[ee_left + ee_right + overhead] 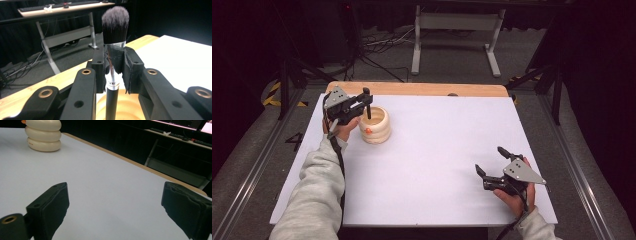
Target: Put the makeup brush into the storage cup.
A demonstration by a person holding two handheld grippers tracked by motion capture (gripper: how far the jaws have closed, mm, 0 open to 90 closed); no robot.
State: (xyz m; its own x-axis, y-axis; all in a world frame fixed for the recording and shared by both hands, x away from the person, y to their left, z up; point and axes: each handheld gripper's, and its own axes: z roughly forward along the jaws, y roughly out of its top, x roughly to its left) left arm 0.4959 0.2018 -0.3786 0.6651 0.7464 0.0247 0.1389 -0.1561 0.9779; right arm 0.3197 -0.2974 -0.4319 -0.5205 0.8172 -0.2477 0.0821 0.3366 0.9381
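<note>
A cream ribbed cup (376, 126) with a small orange mark stands at the table's far left; it also appears in the right gripper view as the cup (44, 135) far off. My left gripper (362, 106) is shut on a makeup brush (115, 30) with dark bristles up, a silver ferrule and a black handle. The brush (367, 103) stands upright with its handle going down into the cup's mouth (125, 105). At the near right my right gripper (492, 161) rests open with nothing between its fingers (51, 207).
The white table top (432, 150) has a wooden strip (422, 89) along its far edge. Beyond it are a desk frame (457, 35) and cables on the floor. Dark rails run along both sides.
</note>
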